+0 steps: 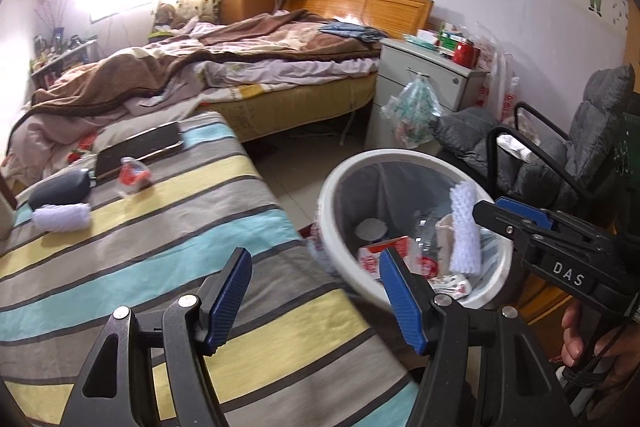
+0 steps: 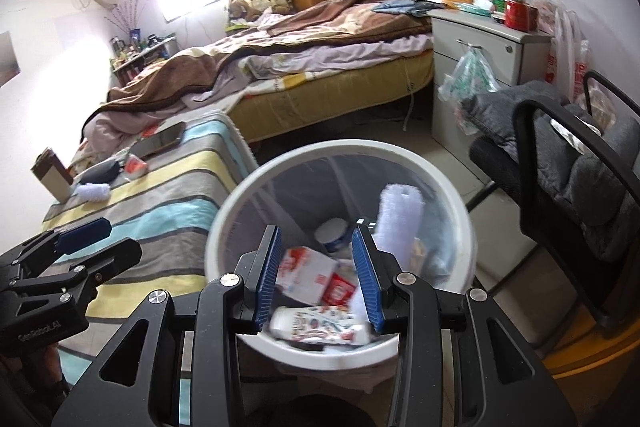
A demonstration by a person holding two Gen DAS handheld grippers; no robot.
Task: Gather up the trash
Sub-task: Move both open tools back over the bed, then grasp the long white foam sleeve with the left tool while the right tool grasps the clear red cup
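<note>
A white round trash bin [image 1: 408, 157] [image 2: 452, 195] stands beside the striped bed cover. It holds a white foam roll [image 1: 464, 227] [image 2: 400, 215], red-and-white packets [image 2: 308, 271] and other wrappers. My right gripper [image 2: 318, 279] is open and empty above the bin; it also shows in the left wrist view [image 1: 520, 221]. My left gripper [image 1: 316, 291] is open and empty over the cover's edge by the bin. On the cover lie a crushed plastic bottle [image 1: 134, 177] [image 2: 136, 163] and a second white foam roll [image 1: 62, 217] [image 2: 94, 191].
On the striped cover [image 1: 180, 227] also lie a dark phone [image 1: 140, 147] and a grey case [image 1: 60, 189]. A cardboard box [image 2: 52, 173] stands at its far end. A grey cushioned chair [image 1: 560, 147] is right of the bin. A bedside cabinet [image 1: 424, 83] and a large bed [image 1: 240, 67] lie behind.
</note>
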